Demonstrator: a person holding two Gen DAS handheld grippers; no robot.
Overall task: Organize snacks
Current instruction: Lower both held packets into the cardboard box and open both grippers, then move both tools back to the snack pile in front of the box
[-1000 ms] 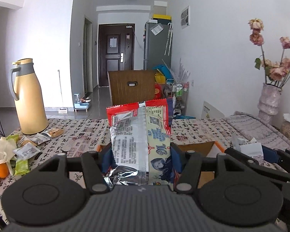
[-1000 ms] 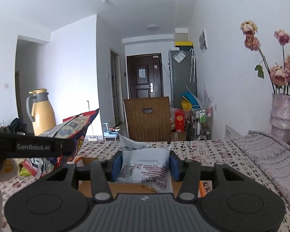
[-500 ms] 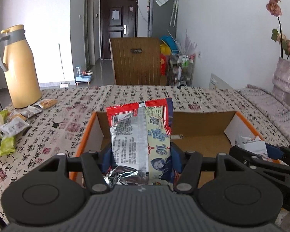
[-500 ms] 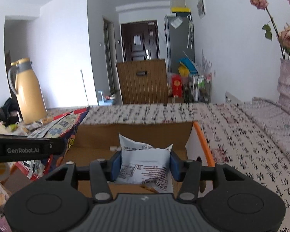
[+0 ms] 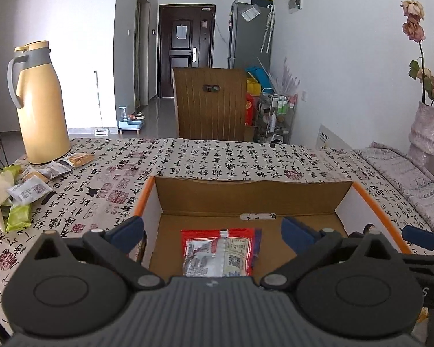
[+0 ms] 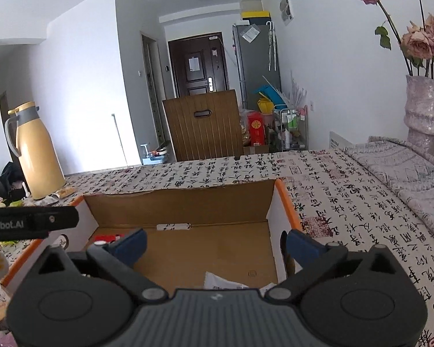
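While both jaws open, left gripper point(image 5: 212, 232) and right gripper point(image 6: 214, 243) tilt boxward, seemingly.

Both grippers have released their loads. The left gripper point(image 5: 212, 230) jaws are opening; the red snack packet point(image 5: 220, 256) now lies flat on the cardboard box point(image 5: 246, 193) floor. The right gripper point(image 6: 214, 243) jaws are opening; the white packet point(image 6: 231, 283) lies below them.

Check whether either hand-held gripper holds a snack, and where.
Neither. Left hand-held gripper and right hand-held gripper are opening; red packet and white packet lie loose in the box.
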